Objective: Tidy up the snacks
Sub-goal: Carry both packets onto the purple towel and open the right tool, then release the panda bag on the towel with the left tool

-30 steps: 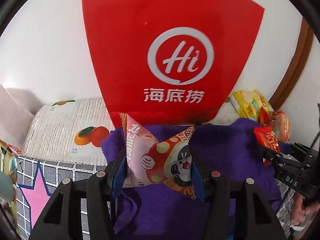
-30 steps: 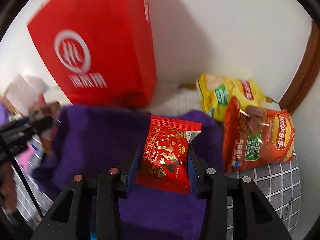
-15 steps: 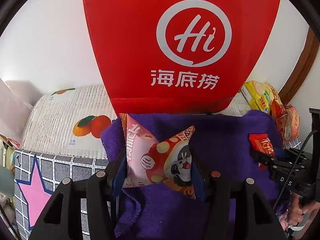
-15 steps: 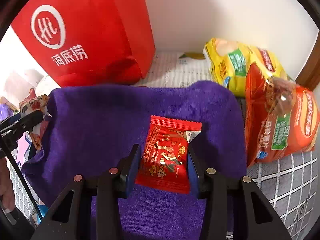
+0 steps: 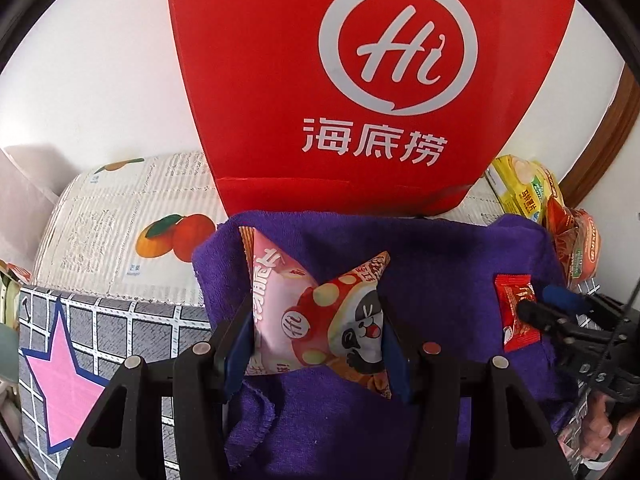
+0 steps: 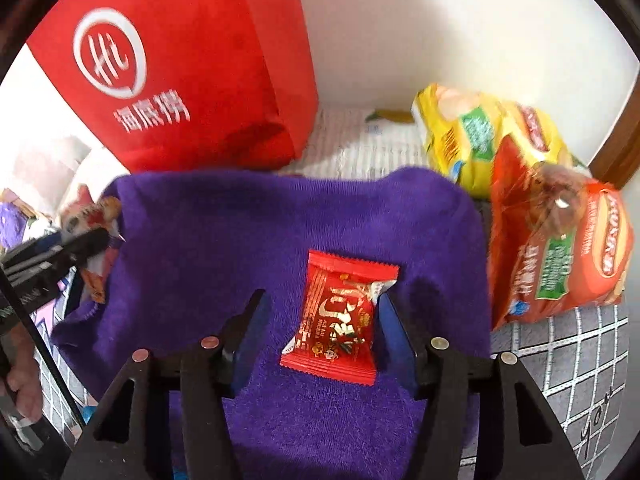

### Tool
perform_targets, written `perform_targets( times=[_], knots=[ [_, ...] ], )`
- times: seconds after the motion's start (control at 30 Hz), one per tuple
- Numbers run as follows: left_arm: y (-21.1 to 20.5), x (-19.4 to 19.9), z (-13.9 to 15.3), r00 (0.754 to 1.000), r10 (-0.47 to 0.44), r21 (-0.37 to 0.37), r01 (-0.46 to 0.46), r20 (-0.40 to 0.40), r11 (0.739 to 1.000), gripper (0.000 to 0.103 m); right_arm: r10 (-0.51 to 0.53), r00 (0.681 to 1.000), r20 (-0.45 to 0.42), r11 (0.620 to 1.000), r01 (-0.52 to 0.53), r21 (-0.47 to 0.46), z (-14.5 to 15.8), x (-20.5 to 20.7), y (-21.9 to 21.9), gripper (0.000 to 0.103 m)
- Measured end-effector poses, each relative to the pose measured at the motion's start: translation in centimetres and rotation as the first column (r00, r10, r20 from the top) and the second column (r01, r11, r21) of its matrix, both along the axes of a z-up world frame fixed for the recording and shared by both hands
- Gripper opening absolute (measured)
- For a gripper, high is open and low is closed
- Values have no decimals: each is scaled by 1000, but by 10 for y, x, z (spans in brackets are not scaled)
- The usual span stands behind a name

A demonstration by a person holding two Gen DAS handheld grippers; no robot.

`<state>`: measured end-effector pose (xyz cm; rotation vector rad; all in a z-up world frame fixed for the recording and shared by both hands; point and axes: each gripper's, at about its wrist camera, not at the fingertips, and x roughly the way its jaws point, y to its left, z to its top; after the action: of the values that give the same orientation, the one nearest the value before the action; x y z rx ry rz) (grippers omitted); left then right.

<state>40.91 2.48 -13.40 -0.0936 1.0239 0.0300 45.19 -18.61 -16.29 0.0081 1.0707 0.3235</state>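
Two hand-held claws work over a purple towel (image 6: 280, 220) spread on a desk (image 5: 100, 320) covered in a grid-and-star print, where loose snacks are being gathered. The left claw (image 5: 316, 320) is clamped on a puffy pink snack pouch (image 5: 316, 312) printed with a cartoon face, its blue pads (image 5: 394, 356) pressing both sides so the pouch bulges and stands upright between them, over the near left part of the towel; the firm squeeze looks meant to keep the air-filled packet from slipping before it is set down. The right claw (image 6: 320, 332) is opening: its jaws stand apart around a small red candy packet (image 6: 340, 320), which lies flat on the towel between them, close against the right-hand pad with a clear gap to the left-hand one. That reads as a release, the packet being left on the cloth.

Straight ahead of both claws a tall red paper bag (image 5: 360, 80) with a white "Hi" logo stands against the wall, just past the towel's far edge, a likely destination or backdrop for the sorting. Ahead and to the right of the right claw, a yellow chip bag (image 6: 480, 136) and an orange chip bag (image 6: 560, 248) lean together off the towel, apparently larger items kept apart from the small packets. A hand (image 5: 600, 432) gripping the right tool shows at the lower right of the left view.
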Motion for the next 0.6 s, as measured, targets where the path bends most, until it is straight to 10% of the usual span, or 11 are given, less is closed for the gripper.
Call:
perform_targets(
  times=[0.6],
  knots=[
    [-7, 0, 1, 999, -40, -67, 40, 3, 997, 57, -111, 992, 57, 994, 111, -10, 27, -8, -16, 61]
  ],
)
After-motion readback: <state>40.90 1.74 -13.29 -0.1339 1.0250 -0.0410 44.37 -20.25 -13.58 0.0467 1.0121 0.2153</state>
